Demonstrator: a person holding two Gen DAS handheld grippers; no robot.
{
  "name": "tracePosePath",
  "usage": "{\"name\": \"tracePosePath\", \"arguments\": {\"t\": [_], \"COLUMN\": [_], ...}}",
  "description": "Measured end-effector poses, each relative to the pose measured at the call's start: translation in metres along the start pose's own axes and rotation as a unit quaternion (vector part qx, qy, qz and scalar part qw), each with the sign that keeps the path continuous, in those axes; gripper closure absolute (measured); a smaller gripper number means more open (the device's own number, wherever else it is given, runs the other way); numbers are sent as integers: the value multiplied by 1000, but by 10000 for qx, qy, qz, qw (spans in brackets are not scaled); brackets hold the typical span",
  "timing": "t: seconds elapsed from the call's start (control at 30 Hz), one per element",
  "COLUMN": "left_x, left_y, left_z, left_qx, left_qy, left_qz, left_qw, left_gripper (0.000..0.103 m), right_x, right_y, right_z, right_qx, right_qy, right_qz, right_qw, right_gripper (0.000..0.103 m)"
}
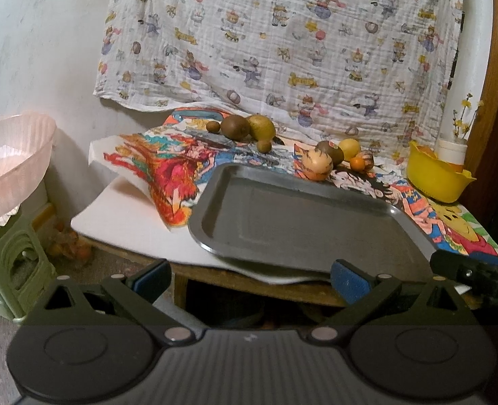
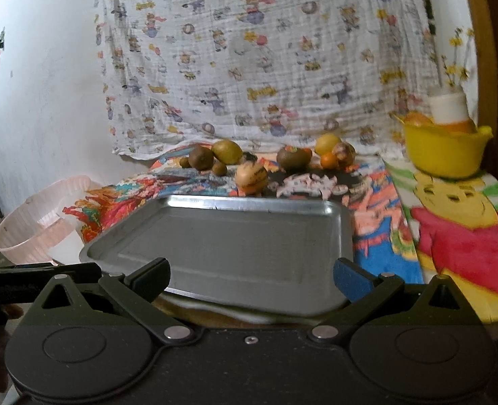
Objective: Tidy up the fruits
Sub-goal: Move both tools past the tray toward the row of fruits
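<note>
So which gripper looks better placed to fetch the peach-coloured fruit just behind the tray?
Probably the right gripper: open, with the peach-coloured fruit nearly dead ahead past the empty tray. From the left gripper, also open, that fruit sits off to the right.

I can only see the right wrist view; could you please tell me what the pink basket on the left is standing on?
Observer: The pink basket sits on a green plastic stool beside the table, not on the table itself.
Operator: Thank you. Is anything lying on the floor near it?
Observer: Yes, some orange items lie on the floor between the stool and the table, too blurred to identify.
Operator: And is the left gripper holding anything?
Observer: No, the left gripper has its fingers wide apart and empty, in front of the near edge of the metal tray.
</note>
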State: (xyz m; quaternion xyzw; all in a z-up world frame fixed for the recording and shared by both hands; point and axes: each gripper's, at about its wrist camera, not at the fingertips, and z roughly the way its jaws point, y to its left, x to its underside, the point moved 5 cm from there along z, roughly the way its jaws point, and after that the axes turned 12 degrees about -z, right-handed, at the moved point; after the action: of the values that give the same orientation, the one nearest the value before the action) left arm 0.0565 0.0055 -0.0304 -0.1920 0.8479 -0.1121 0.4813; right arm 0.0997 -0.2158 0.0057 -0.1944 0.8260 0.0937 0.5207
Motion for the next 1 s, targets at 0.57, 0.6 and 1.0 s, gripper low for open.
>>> {"name": "tracePosePath", "arguments": {"t": [0.57, 0.6, 1.0], "left_x": [-52, -55, -96], "left_y": [-1, -1, -5], "left_z": [46, 50, 89], "left_qx": [-59, -55, -18], "left_qy": [308, 326, 561], "left_qz": [138, 162, 214], "left_qw": [9994, 9993, 9982], "left_gripper": [0, 0, 0], "right_x": [-36, -38, -72], "right_y": [-6, -7, -40], "right_z": [58, 62, 118], "right_qx": [-253, -264, -668], "right_qy": [186, 216, 815], "right_qz": [-890, -909, -676], "right_qw": [9955, 9953, 9921], "right_gripper": [0, 0, 0]}}
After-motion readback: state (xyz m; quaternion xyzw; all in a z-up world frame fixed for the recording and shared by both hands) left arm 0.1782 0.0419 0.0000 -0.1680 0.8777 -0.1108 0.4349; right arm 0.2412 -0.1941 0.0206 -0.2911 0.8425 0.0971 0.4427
